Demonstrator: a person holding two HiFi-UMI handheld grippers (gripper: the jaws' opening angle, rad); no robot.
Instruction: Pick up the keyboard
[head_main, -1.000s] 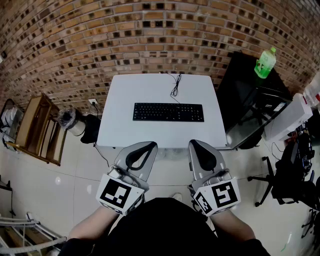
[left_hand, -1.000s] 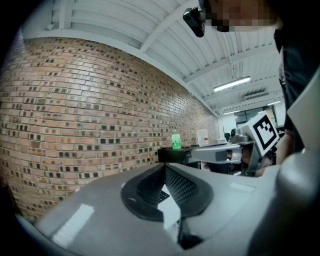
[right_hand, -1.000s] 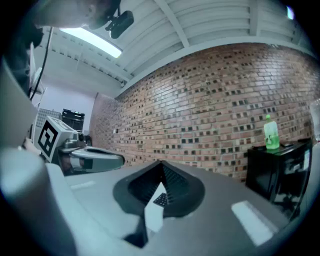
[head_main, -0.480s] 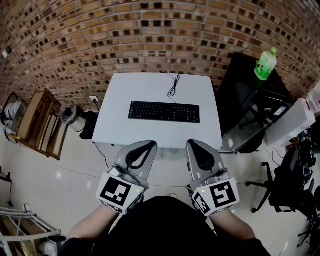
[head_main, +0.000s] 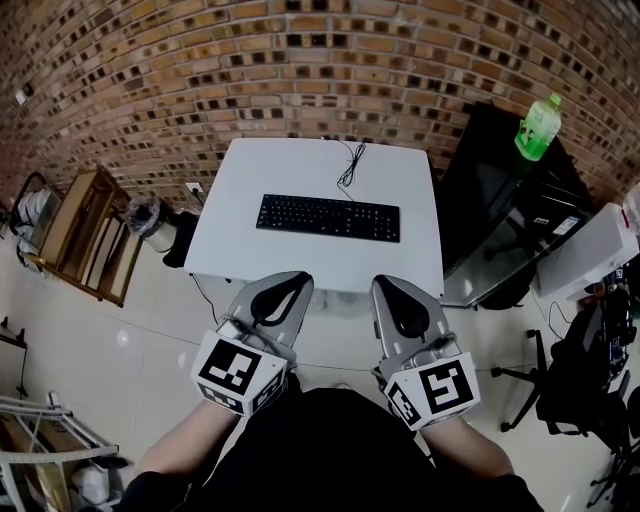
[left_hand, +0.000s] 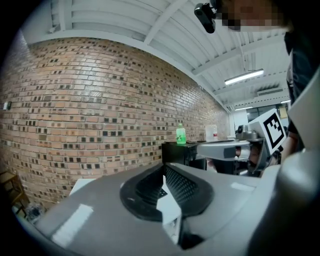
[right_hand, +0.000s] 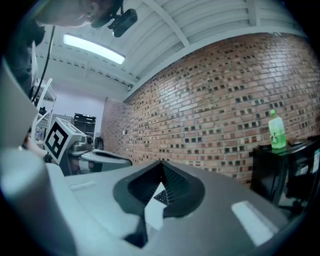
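A black keyboard (head_main: 328, 217) lies flat across the middle of a white table (head_main: 300, 165), and its cable (head_main: 350, 166) runs to the far edge. Both grippers hang in front of the table's near edge, short of the keyboard, pointing at it. My left gripper (head_main: 290, 281) is just opening: its tips still look together and nothing is between them. My right gripper (head_main: 386, 285) is shut and empty. In the left gripper view, the left gripper (left_hand: 162, 172) shows only a thin slit. A bit of the keyboard (right_hand: 160, 196) shows through the jaw hollow of the right gripper (right_hand: 161, 170).
A green bottle (head_main: 533, 127) stands on a black cabinet (head_main: 490, 200) right of the table. A wooden shelf (head_main: 85, 245) stands on the left, with a brick wall behind. A white box (head_main: 590, 250) and a black chair (head_main: 560, 360) sit at the right on the tiled floor.
Both grippers have edged forward toward the table's near edge. The keyboard has not moved on the table.
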